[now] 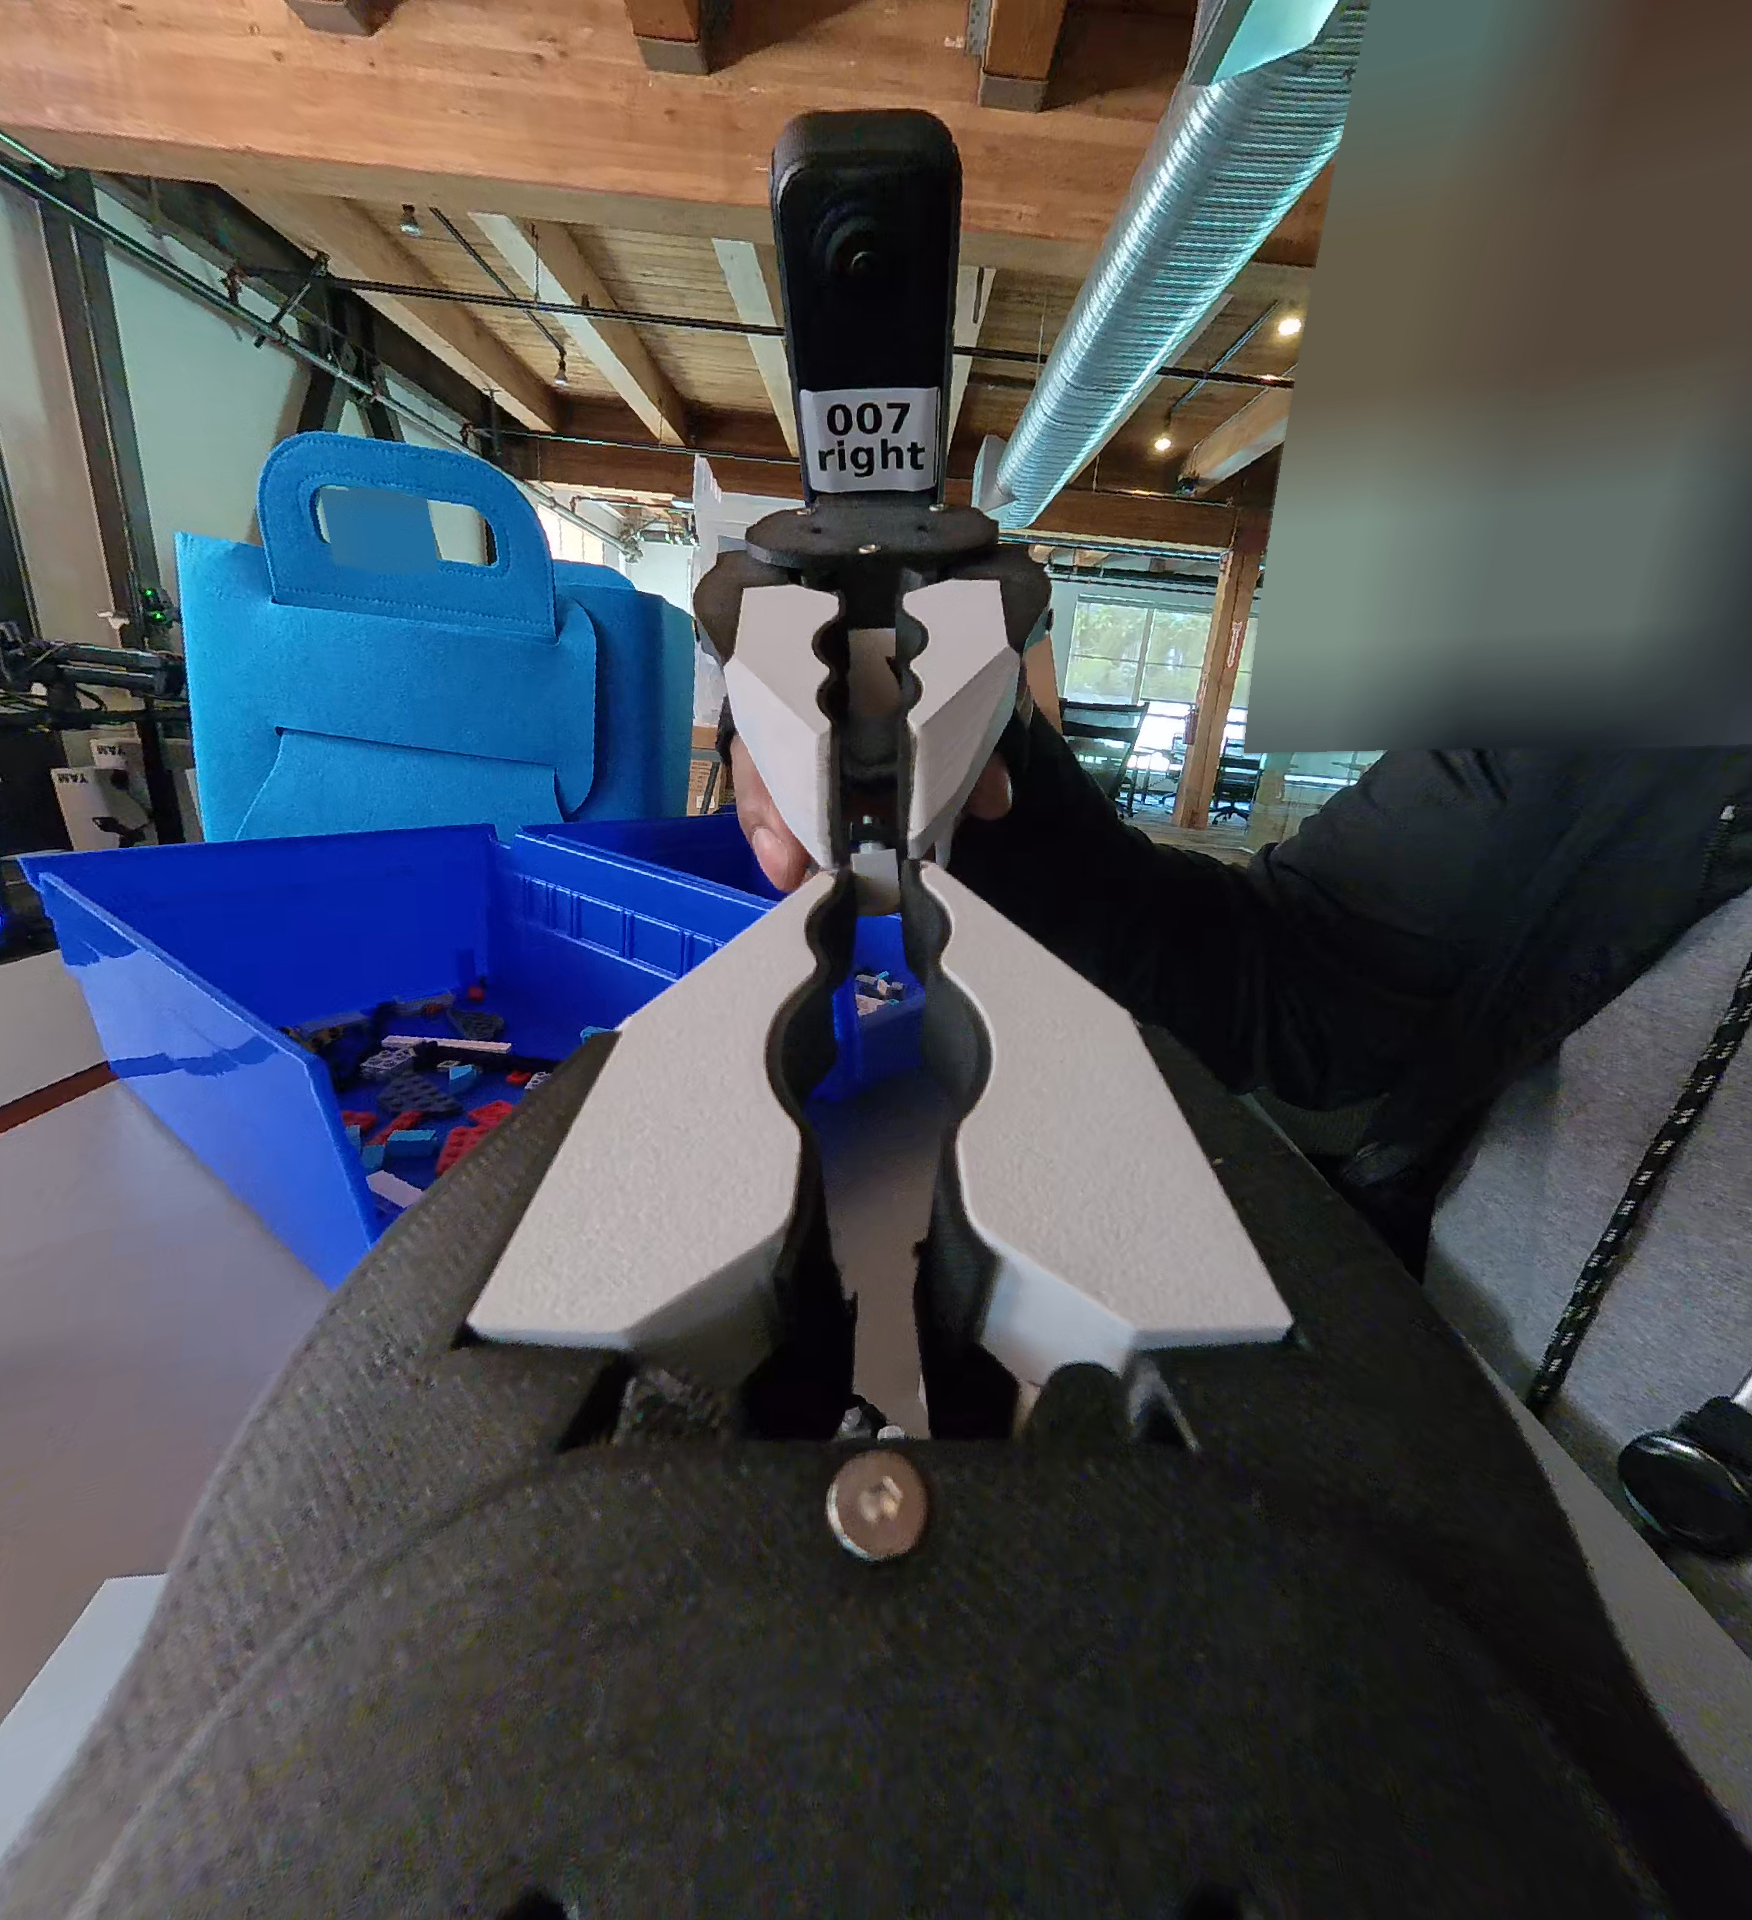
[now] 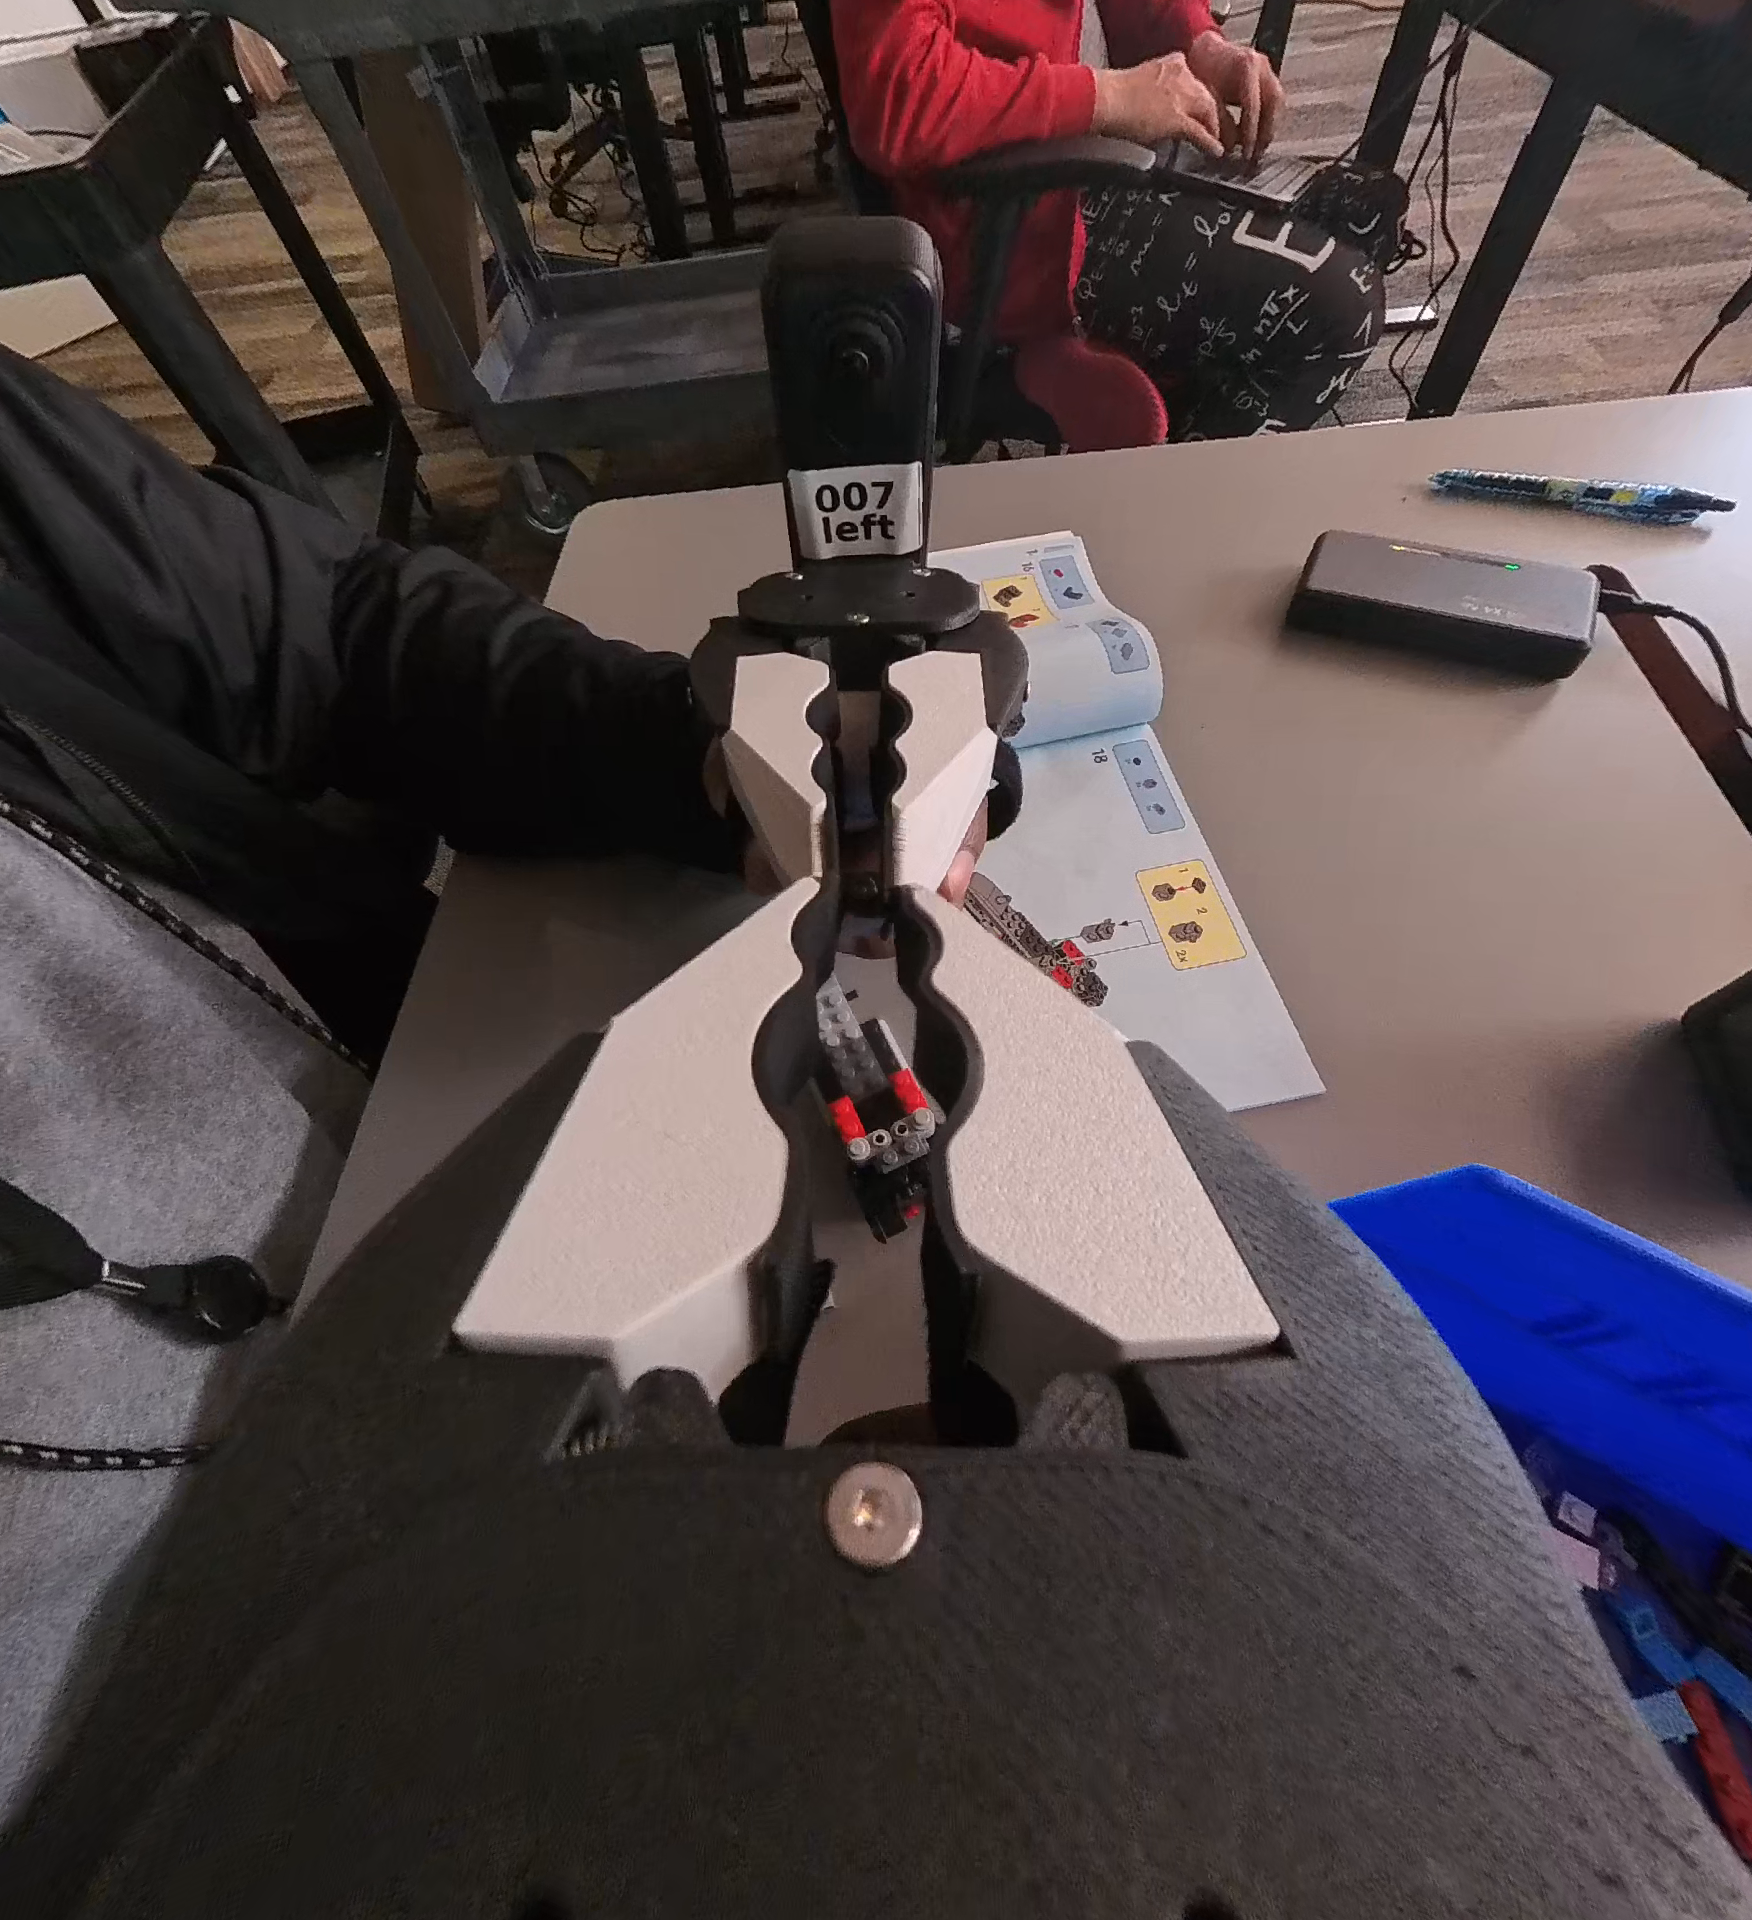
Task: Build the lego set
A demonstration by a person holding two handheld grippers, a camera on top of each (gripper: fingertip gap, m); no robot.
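Observation:
My left gripper (image 1: 877, 891) and right gripper (image 1: 870, 844) are held tip to tip in the air, facing each other. The left jaws are nearly closed on a small light grey piece (image 1: 878, 881). In the right wrist view, my right gripper (image 2: 864, 906) is nearly closed on a small dark piece (image 2: 867, 930), and the left gripper (image 2: 859, 868) touches its tips. I cannot tell how the two pieces join. A partly built black, grey and red lego model (image 2: 877, 1122) lies on the table below the right fingers.
An open instruction booklet (image 2: 1163, 935) lies on the grey table (image 2: 1474, 883) beyond the model. A blue bin (image 1: 228, 987) holds loose bricks (image 1: 415, 1101) and also shows in the right wrist view (image 2: 1578, 1351). A power bank (image 2: 1443, 603), a pen (image 2: 1578, 494) and a blue felt bag (image 1: 415, 707) are nearby. Only a small space, under 4 cm, lies between the two pairs of fingers.

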